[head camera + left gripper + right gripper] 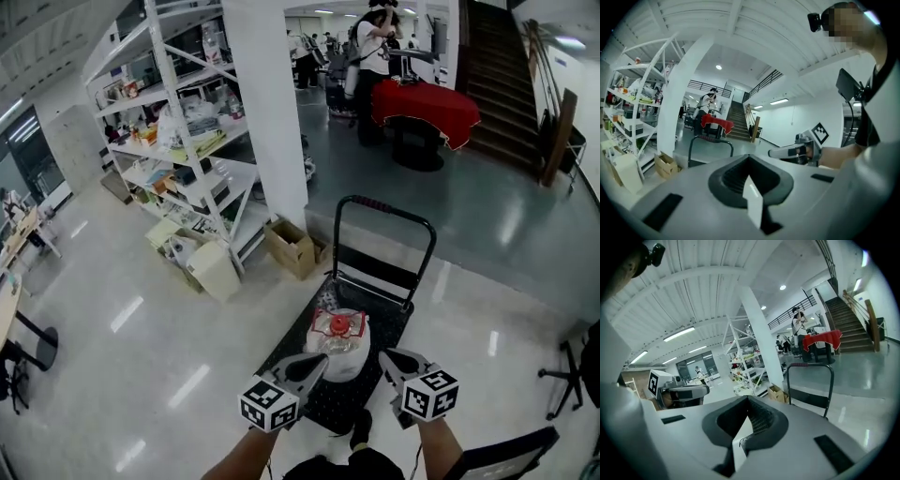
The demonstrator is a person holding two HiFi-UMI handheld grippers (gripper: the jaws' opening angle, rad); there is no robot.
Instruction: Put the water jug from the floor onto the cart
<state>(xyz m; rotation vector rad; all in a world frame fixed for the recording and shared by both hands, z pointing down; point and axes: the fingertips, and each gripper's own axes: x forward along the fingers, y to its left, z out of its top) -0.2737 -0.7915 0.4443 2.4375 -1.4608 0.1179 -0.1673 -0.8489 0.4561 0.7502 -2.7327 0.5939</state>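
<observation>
In the head view the clear water jug (337, 345) with its red cap stands upright on the black deck of the cart (323, 405), in front of the cart's handle (384, 208). My left gripper (320, 362) is at the jug's left side and my right gripper (384, 355) at its right, neither touching it. Both are shut with nothing between the jaws. The left gripper view shows its own shut gripper (749, 158), the right gripper (790, 151) and the cart handle (711, 138). The right gripper view shows its own shut gripper (749, 400) and the left gripper (686, 393). The jug is hidden in both.
A white shelving rack (178, 141) and white pillar (267, 103) stand beyond the cart, with a cardboard box (291, 246) and white bin (214, 270) at their foot. A red-clothed table (427, 108), a person (375, 47) and stairs (497, 66) lie farther back. A chair base (567, 375) is at right.
</observation>
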